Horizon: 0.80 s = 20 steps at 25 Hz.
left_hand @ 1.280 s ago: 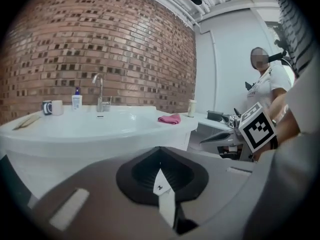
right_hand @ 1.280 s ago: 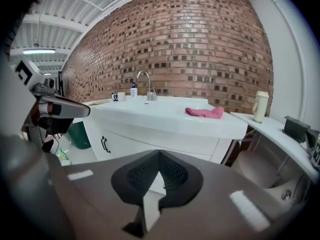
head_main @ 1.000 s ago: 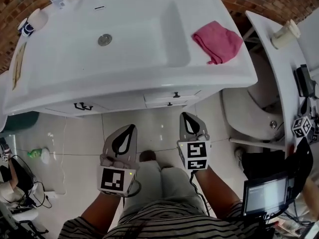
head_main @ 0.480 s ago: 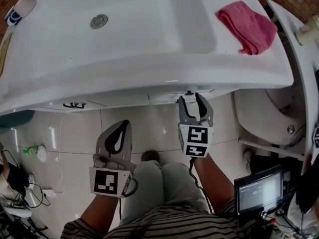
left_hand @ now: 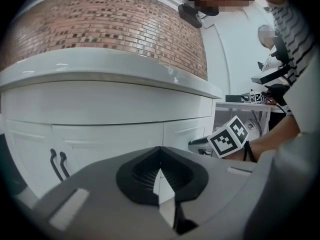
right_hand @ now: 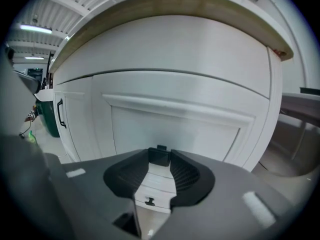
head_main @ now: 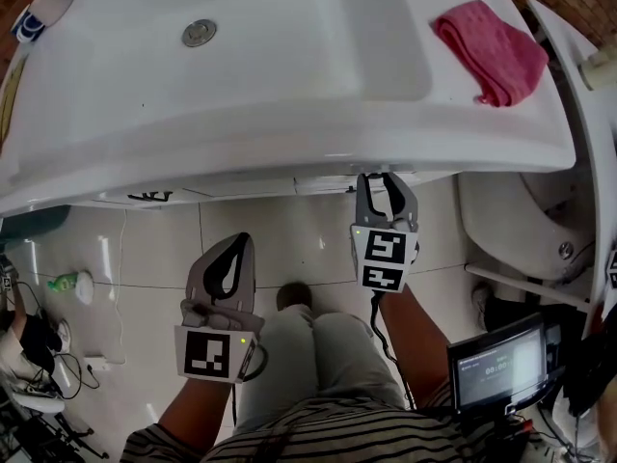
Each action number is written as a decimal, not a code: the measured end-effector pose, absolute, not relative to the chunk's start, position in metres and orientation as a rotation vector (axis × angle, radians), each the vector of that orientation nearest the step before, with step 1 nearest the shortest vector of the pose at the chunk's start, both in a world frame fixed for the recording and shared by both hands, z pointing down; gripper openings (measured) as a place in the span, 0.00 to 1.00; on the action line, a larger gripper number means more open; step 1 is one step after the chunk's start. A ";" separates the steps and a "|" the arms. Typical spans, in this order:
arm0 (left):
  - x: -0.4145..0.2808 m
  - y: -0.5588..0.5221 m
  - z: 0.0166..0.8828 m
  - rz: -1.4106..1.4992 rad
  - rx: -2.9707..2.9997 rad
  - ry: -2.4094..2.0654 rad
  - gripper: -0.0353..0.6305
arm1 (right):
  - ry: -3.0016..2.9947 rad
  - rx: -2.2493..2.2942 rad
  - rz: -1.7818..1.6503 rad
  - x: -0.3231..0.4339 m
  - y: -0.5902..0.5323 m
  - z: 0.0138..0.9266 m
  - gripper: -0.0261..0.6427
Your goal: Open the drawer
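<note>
Drawer (right_hand: 175, 126) sits top right of the white vanity, just under the countertop edge, front closed flush with the cabinet. Drawer handle (right_hand: 160, 155), small and dark, sits at the middle of the front. Right gripper (right_hand: 160, 158) is pushed up to it, jaws closing, with the handle between the tips and both tips touching its sides. In the head view the right gripper (head_main: 386, 179) reaches under the sink (head_main: 289, 152) rim, so the tips are partly hidden there. A lower drawer (right_hand: 150, 196) with its own small handle shows through the gap between the jaws.

Left gripper (head_main: 240, 240) hangs over the tiled floor (head_main: 289, 239), well apart from the cabinet. Its jaws are together at the tips with nothing in them, as the left gripper view (left_hand: 160, 151) confirms. It points at the cabinet doors, whose two dark door handles (left_hand: 57, 164) are off to the left.

Pink cloth (head_main: 492, 51) lies on the counter right of the basin, and the drain (head_main: 199, 33) is in the basin. Green bottle (head_main: 66, 282) lies on the floor at far left. Small screen (head_main: 496, 369) is lit at lower right.
</note>
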<state>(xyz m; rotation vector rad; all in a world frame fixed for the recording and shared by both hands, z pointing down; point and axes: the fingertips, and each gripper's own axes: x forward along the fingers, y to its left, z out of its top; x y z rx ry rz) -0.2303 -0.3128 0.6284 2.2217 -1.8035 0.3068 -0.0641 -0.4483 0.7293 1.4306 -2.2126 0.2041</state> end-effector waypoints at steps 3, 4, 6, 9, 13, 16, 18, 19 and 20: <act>-0.229 -0.304 0.621 0.314 2.215 -1.800 0.08 | -2.210 1.427 0.248 -0.065 -0.447 0.728 0.24; -0.228 -0.300 0.619 0.321 2.212 -1.798 0.08 | -2.208 1.426 0.257 -0.064 -0.443 0.729 0.24; -0.226 -0.292 0.616 0.333 2.203 -1.792 0.08 | -2.201 1.420 0.268 -0.060 -0.432 0.730 0.24; -0.225 -0.281 0.609 0.334 2.187 -1.799 0.08 | -2.196 1.399 0.281 -0.056 -0.415 0.730 0.23; -0.218 -0.264 0.600 0.330 2.169 -1.796 0.08 | -2.183 1.371 0.309 -0.047 -0.385 0.729 0.23; -0.211 -0.251 0.594 0.313 2.171 -1.796 0.08 | -2.170 1.362 0.327 -0.038 -0.359 0.731 0.23; -0.208 -0.242 0.591 0.304 2.160 -1.795 0.08 | -2.162 1.352 0.343 -0.034 -0.341 0.732 0.23; -0.207 -0.237 0.589 0.302 2.156 -1.792 0.08 | -2.157 1.345 0.351 -0.032 -0.331 0.732 0.23; -0.204 -0.233 0.586 0.304 2.156 -1.788 0.08 | -2.150 1.337 0.360 -0.030 -0.322 0.732 0.23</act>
